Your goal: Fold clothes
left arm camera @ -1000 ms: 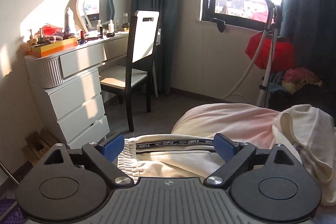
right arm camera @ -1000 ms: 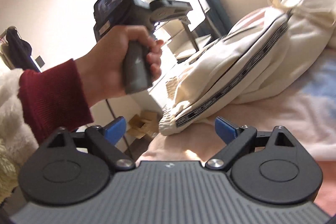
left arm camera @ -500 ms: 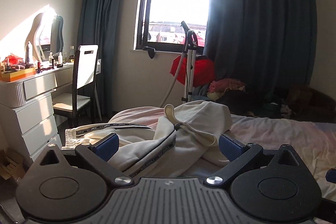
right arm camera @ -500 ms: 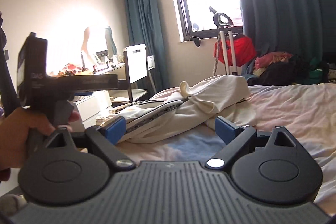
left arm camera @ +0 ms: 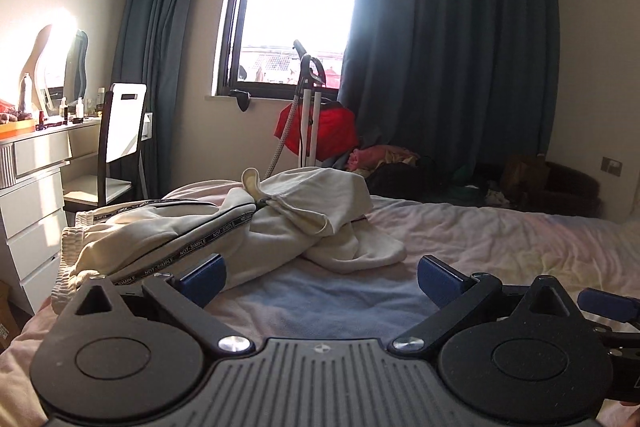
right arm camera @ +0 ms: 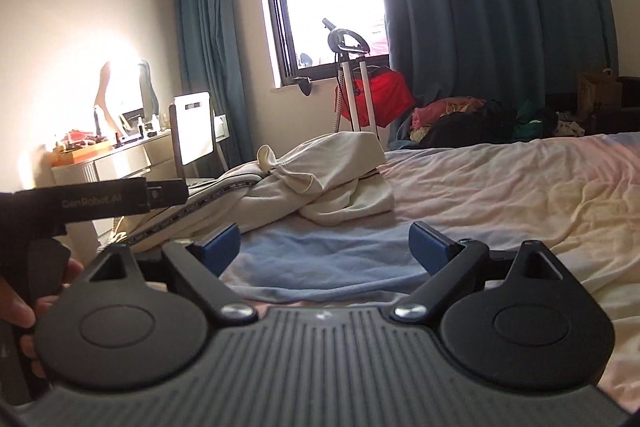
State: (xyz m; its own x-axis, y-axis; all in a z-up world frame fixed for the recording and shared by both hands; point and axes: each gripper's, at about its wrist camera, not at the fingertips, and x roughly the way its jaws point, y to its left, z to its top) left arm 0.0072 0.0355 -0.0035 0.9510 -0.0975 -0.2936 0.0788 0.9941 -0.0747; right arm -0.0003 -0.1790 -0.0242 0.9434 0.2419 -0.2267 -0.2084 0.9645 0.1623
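A crumpled cream garment [left arm camera: 256, 227] with black lettered side tape lies in a heap on the bed's far left part; the right wrist view shows the same cream garment [right arm camera: 320, 187]. My left gripper [left arm camera: 320, 277] hovers open just short of it, nothing between its blue pads. My right gripper [right arm camera: 325, 245] is open too, empty, a little behind the heap over a pale blue patch of the sheet. In the right wrist view, the left tool's body [right arm camera: 92, 203] and a hand [right arm camera: 16, 307] show at the left edge.
The bed [left arm camera: 500, 251] with a rumpled pink and blue sheet stretches right. A white dresser [left arm camera: 32, 195] and a chair [left arm camera: 120, 135] stand left of it. Below the window are a garment steamer [left arm camera: 308, 115], a red bag and a pile of clothes [left arm camera: 384, 163].
Both grippers have swung from close, tilted views of the garment's waistband to level views across the bed, and pulled back from the heap. Both stay open and empty.
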